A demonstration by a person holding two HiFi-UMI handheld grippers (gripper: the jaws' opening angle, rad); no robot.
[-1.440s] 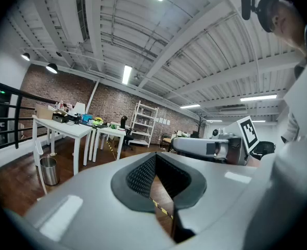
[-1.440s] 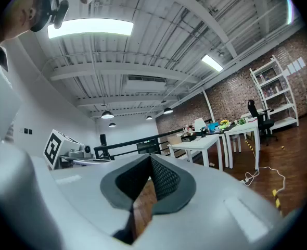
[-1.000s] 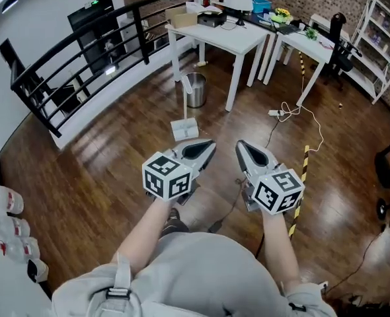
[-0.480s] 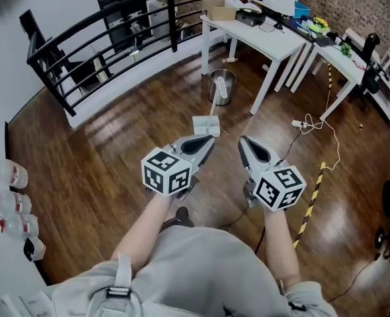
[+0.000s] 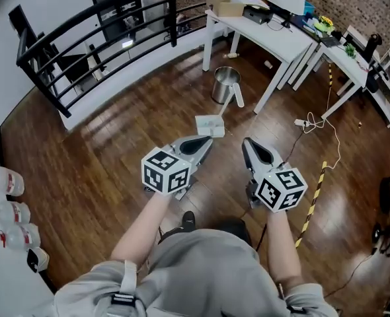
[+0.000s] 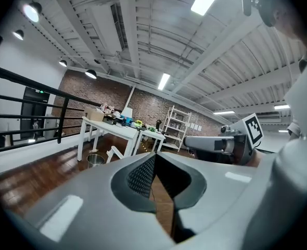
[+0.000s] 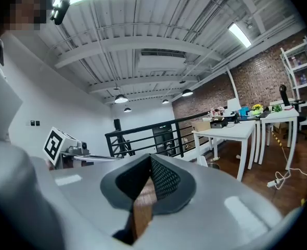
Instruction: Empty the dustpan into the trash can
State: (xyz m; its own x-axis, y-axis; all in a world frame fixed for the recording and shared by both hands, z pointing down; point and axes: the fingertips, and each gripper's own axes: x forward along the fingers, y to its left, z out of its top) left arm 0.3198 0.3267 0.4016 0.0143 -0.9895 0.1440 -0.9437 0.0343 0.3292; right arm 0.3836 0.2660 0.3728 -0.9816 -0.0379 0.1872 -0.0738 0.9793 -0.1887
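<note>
The floor [image 5: 102, 170] is dark wood plank, glossy, with light reflections. The trash can [image 5: 225, 84] is bare shiny metal. The dustpan [image 5: 210, 125] looks like pale matt plastic. The table [image 5: 281, 41] has a smooth white top. The railing [image 5: 82, 35] is black-painted metal. The left tool [image 5: 208, 142] and right tool [image 5: 246, 142] have smooth grey plastic shells and dark, finely textured pads [image 6: 142, 176].

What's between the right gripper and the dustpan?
Nothing: in the head view, only bare floor shows between the right gripper and the dustpan.
</note>
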